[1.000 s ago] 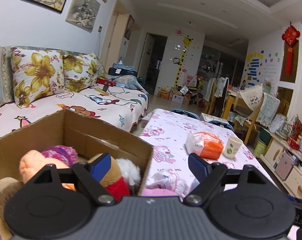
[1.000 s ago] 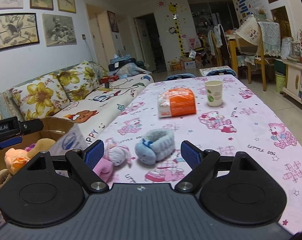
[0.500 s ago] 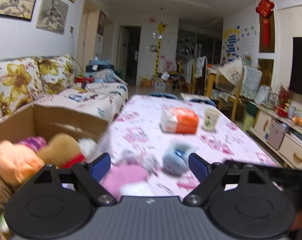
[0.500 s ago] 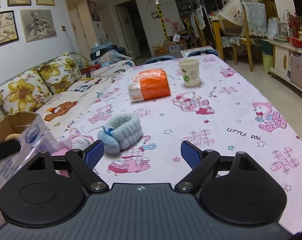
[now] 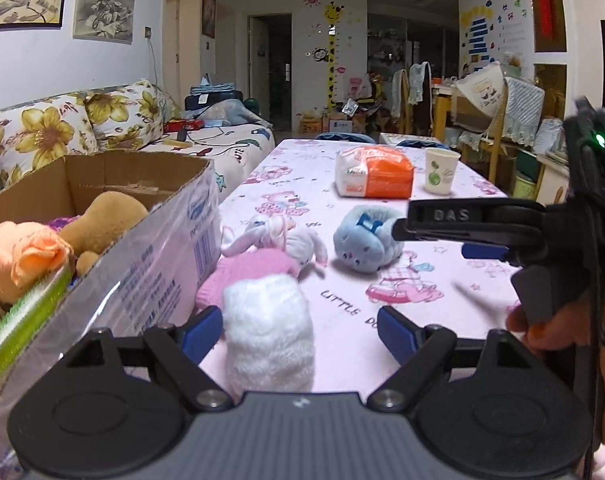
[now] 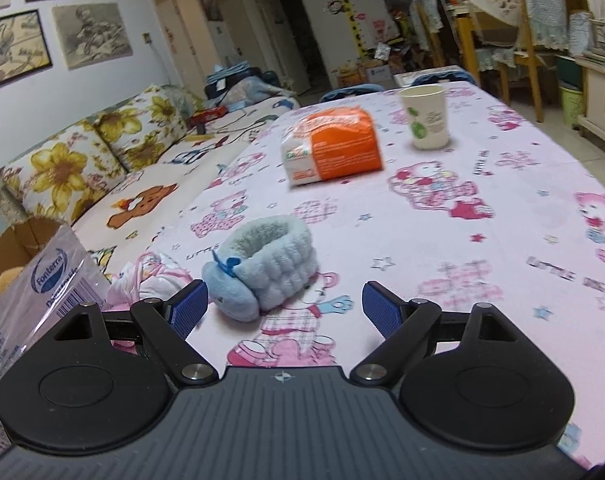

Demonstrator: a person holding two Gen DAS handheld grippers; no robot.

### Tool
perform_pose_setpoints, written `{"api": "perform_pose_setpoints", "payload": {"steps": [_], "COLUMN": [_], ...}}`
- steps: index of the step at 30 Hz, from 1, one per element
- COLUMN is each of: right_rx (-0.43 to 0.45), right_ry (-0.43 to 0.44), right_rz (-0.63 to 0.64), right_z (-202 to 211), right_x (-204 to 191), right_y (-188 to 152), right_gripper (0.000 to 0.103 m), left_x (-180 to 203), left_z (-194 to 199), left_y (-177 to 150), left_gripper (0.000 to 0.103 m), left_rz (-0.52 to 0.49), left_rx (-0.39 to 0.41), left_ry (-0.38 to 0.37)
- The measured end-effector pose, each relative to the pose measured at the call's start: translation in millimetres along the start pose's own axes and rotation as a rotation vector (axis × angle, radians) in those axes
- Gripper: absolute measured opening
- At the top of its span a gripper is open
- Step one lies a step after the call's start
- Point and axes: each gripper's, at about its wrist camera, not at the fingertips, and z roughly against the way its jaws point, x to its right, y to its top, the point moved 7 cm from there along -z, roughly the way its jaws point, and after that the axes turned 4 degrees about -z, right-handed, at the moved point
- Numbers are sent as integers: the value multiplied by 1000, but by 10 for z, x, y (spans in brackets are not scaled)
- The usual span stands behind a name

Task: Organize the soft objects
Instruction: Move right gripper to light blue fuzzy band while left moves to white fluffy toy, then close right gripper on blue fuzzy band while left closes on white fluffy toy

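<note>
A cardboard box (image 5: pixel 102 200) at the table's left holds an orange plush (image 5: pixel 22 256) and a brown plush (image 5: pixel 102 216). On the pink tablecloth lie a white fluffy item (image 5: pixel 268 328), a pink soft item (image 5: pixel 250 272), a white rabbit plush (image 5: pixel 286 236) and a light blue plush slipper (image 5: pixel 362 244). My left gripper (image 5: pixel 298 330) is open, with the white fluffy item between its fingers. My right gripper (image 6: pixel 284 306) is open just short of the blue slipper (image 6: pixel 262 272); it also shows in the left wrist view (image 5: pixel 474 228), right of the slipper.
An orange and white packet (image 6: pixel 332 148) and a paper cup (image 6: pixel 424 116) stand farther back on the table (image 6: pixel 482 240). A sofa with flowered cushions (image 5: pixel 42 136) runs along the left wall. Chairs and cabinets stand at the far right.
My left gripper has swung right from over the box and dropped toward the soft items on the table. My right gripper has moved forward and lower toward the blue slipper.
</note>
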Motion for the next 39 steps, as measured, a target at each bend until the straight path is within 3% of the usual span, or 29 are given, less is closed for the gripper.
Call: {"api": "perform_pose_setpoints", "payload": {"steps": [13,19,25,27,30,32,39], "right_rx": [-48,-55,-66,-66,-69,-65,-60], "right_ry": [43,18,3,9,36,47,71], "right_rz": [6,-9,11,27,45,55,56], "right_z": [-327,-357,-396,-405,-395,-387,-311], "right_x": [-118,-120,-116,-143,-163,-177,-141], "right_y": [-35,13,32,17,13,15,16], "right_gripper": [103,103,103,90,72,65,59], "left_x": [-21,-75,-98,-99,-85,-60,-1], "left_z": [-268,-374,-410,-411,-404,-389,-356], "left_y": [-92,-103,-145,-142,-138,-138,-105], "left_gripper": [84,73,54,47,45,44,43], "left_rz": [15,54,86,97,102,106,104], "left_rx": [-60,-95,-129,-134,-136,-133,-122], "left_ry": [43,38,25,18,5,-15,-53]}}
